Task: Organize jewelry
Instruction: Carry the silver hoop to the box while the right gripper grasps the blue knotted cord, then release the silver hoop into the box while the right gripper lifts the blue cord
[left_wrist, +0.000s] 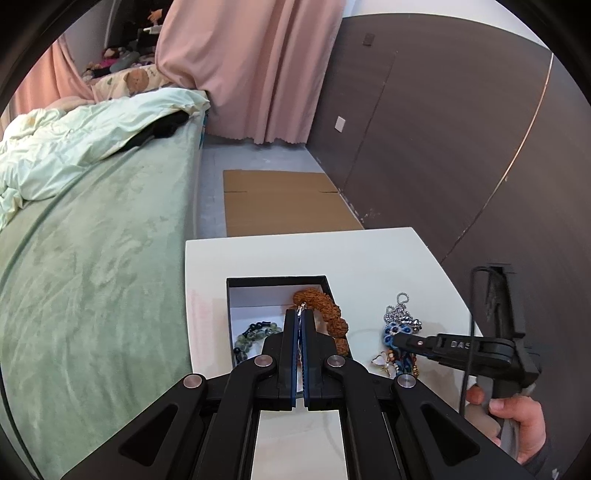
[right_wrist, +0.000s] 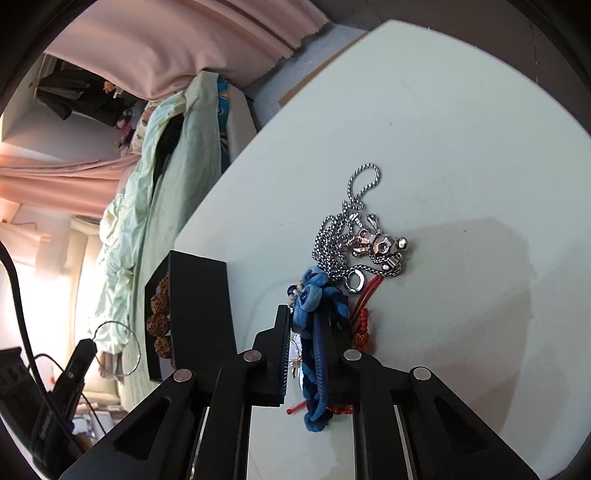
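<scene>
A black box (left_wrist: 277, 282) with a white inside stands on the white table (left_wrist: 369, 254). It holds a brown seed-bead bracelet (left_wrist: 332, 314) and a green bead bracelet (left_wrist: 255, 336). My left gripper (left_wrist: 302, 314) is shut on a thin silver hoop, its small clasp showing at the tips, above the box. In the right wrist view the hoop (right_wrist: 118, 349) hangs from that gripper's tip. My right gripper (right_wrist: 308, 325) is closing around a blue braided fabric bracelet (right_wrist: 314, 347) in a pile with a silver chain necklace (right_wrist: 343, 229) and red cord (right_wrist: 364, 314). The pile (left_wrist: 400, 328) lies right of the box.
A bed with a green cover (left_wrist: 92, 258) runs along the table's left side. Flat cardboard (left_wrist: 284, 203) lies on the floor beyond the table. A dark wall panel (left_wrist: 443, 129) stands to the right, pink curtains (left_wrist: 251, 66) behind.
</scene>
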